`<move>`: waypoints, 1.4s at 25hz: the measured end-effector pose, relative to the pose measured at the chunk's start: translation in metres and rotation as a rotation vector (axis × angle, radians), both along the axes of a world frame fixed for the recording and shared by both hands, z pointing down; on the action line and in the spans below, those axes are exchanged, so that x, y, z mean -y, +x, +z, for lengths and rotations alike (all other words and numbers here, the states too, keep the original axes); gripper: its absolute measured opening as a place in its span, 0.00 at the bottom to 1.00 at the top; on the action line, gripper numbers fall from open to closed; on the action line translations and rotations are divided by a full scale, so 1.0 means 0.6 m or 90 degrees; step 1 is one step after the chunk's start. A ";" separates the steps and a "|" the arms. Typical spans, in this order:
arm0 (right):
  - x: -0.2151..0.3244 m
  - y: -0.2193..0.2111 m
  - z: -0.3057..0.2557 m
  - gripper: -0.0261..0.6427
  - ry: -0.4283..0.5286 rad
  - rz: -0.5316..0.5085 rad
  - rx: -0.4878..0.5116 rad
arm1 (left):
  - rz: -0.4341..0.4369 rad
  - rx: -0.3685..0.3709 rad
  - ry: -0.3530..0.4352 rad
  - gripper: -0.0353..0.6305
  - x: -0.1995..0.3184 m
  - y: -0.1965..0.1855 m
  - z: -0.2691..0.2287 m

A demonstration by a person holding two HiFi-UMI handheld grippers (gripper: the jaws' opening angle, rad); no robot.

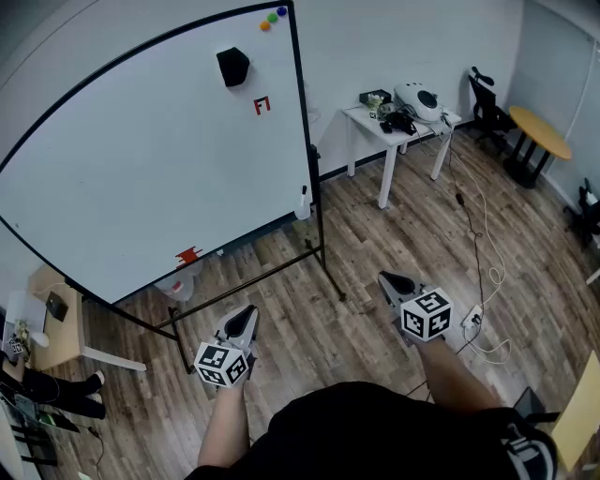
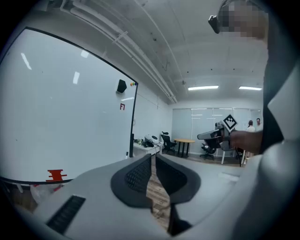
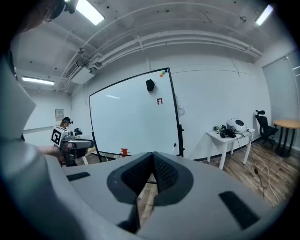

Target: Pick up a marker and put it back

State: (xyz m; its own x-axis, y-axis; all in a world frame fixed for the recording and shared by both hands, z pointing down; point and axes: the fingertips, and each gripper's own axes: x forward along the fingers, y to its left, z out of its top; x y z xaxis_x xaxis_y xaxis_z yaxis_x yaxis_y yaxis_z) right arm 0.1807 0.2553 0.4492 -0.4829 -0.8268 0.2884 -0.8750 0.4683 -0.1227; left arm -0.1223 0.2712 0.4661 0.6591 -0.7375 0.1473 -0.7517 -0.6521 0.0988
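Note:
A large whiteboard [image 1: 141, 159] stands on a black frame in front of me. A small white marker with a dark tip [image 1: 303, 197] hangs at its right edge, also visible as the marker [image 3: 174, 147] in the right gripper view. A red item [image 1: 188, 255] sits on the board's bottom edge. My left gripper [image 1: 246, 317] hovers over the wooden floor below the board, shut and empty, its jaws [image 2: 153, 157] meeting at the tips. My right gripper [image 1: 394, 279] is further right, also shut with nothing held; its own camera shows the gripper [image 3: 152, 154] pointing towards the board.
A black eraser [image 1: 232, 66], coloured magnets [image 1: 272, 19] and a red mark [image 1: 262, 105] are on the board. A white table [image 1: 370, 117] with devices stands to the right. Cables [image 1: 483, 272] trail on the floor. A round yellow table [image 1: 539, 131] and a small wooden desk [image 1: 56, 323] flank the room.

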 end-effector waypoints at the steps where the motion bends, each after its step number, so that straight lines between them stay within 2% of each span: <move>1: 0.004 0.008 -0.001 0.03 0.002 -0.001 0.000 | -0.004 0.000 0.001 0.11 0.003 0.003 -0.001; 14: 0.016 0.060 0.002 0.03 0.003 -0.014 0.022 | 0.012 0.016 -0.016 0.10 -0.016 0.085 0.018; 23: 0.051 0.047 0.017 0.03 -0.002 -0.025 0.012 | 0.007 0.009 -0.030 0.09 0.024 0.090 0.036; 29: 0.084 0.064 0.014 0.03 0.014 0.008 0.011 | 0.010 0.006 -0.032 0.09 0.073 0.084 0.041; 35: 0.134 0.049 0.032 0.03 -0.003 0.013 0.008 | 0.015 0.002 -0.037 0.09 0.139 0.067 0.049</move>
